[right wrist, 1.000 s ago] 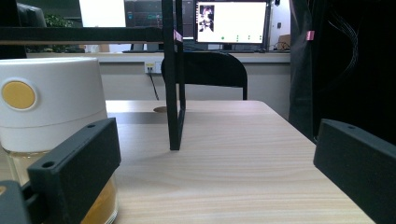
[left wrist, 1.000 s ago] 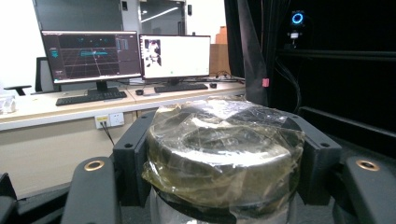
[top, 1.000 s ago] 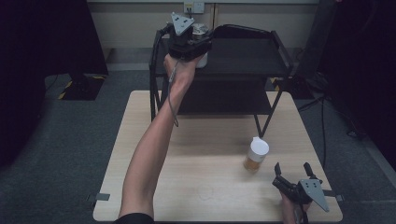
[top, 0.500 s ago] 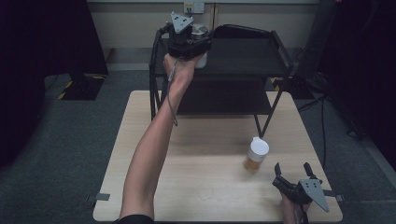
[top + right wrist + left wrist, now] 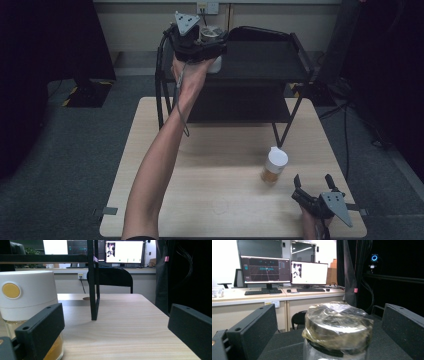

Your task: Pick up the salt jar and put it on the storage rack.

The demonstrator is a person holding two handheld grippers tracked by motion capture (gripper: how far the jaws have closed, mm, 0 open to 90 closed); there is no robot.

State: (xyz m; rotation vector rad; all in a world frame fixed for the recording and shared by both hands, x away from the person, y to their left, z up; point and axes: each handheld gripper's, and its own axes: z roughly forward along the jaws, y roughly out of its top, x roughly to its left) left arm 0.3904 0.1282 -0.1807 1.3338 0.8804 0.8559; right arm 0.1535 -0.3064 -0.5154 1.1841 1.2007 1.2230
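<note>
On the rack's top shelf [image 5: 260, 60]: foil-capped jar [image 5: 337, 327] sits between the left gripper [image 5: 212, 50]'s spread jaws, seemingly placed.
On the table [image 5: 210, 195]: white-lidded jar [image 5: 274, 166] waits beside the right gripper [image 5: 314, 181], jaws apart, empty.

Clear jar [image 5: 337, 332] with film-covered lid between spread tongs [image 5: 329, 337], black shelf [image 5: 287, 345] beneath, two lit monitors [image 5: 287, 268] behind

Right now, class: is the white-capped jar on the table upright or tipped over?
Upright: the jar stands on its base with its white cap on top, amber contents below.
</note>
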